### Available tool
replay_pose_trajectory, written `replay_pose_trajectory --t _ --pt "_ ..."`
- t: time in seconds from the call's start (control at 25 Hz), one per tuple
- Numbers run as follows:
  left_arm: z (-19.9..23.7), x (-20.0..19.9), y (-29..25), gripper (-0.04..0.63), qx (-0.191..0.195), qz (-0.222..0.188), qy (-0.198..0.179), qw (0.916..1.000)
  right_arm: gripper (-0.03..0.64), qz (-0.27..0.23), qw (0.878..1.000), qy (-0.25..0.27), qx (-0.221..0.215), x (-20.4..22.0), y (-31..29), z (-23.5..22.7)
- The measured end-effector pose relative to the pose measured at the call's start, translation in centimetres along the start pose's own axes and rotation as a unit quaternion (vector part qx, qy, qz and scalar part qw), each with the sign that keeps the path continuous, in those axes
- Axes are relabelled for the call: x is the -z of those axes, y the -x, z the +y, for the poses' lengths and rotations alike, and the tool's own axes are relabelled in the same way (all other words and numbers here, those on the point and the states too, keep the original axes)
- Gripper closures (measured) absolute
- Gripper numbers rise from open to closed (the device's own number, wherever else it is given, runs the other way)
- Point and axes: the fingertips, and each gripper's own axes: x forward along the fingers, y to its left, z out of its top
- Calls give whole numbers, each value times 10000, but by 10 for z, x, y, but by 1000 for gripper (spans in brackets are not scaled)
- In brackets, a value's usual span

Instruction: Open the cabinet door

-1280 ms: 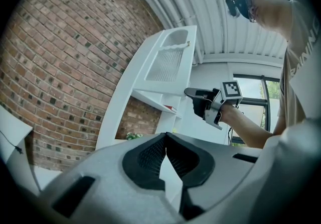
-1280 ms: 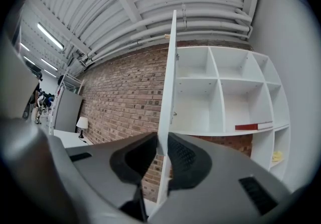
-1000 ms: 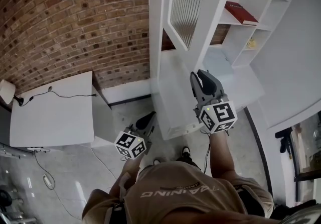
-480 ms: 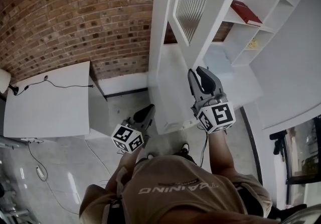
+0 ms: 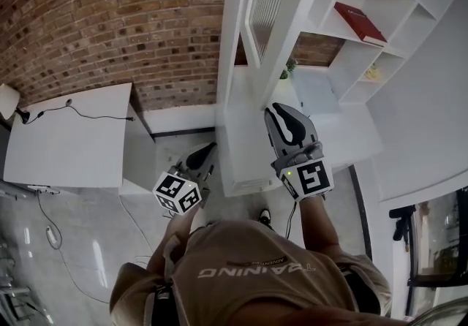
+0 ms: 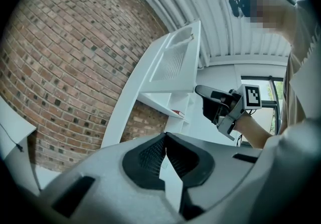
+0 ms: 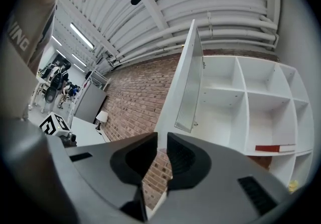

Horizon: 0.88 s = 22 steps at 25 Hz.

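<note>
Grey plastic jaws on the right gripper (image 7: 159, 140) are pointing up at the free edge of the cabinet door (image 7: 186, 85). Judging by that, the step in hand is swinging the door wider. Doing it well is probably going to mean keeping the push or pull square to the door's edge and following its arc, not forcing it straight out. The jaws are sitting all but together, leaving only a thin slit with brick showing through it. They are gripping nothing and touching nothing. The door is hanging just above and ahead of the tips, edge-on in the right gripper view and already standing out from the cabinet (image 7: 241, 117). Its ribbed glass panel is facing away to the claw's left. Beyond the door, to the claw's right, the cabinet's white compartments are lying open, and a red book (image 7: 273, 147) is lying flat in a lower one. A brick wall (image 7: 135, 92) is running off behind the door on the claw's left. The left gripper (image 6: 165, 137) is hanging lower and well apart from the door, with its tips pressed together on nothing. Further out on that side, a white table (image 5: 66, 138) is standing against the wall.
</note>
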Motion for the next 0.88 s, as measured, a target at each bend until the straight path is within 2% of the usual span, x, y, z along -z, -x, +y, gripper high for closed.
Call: replay_pose_trajectory --t 0.12,0.36,0.68,0.88 --pt "-8 0 -14 588 -127 -2 -42 9999 584 67 9999 -46 -84 9 8 -16" --pt "-26 1 -47 588 -378 -17 -49 9993 598 123 9993 -197 -292 31 15 -61" --pt "-57 -12 -106 588 -478 -48 -609 9970 601 18 9991 -331 -274 58 31 -126" --pt "-72 0 -138 588 -590 -18 -745 9955 601 -11 9985 -389 -394 79 44 -157"
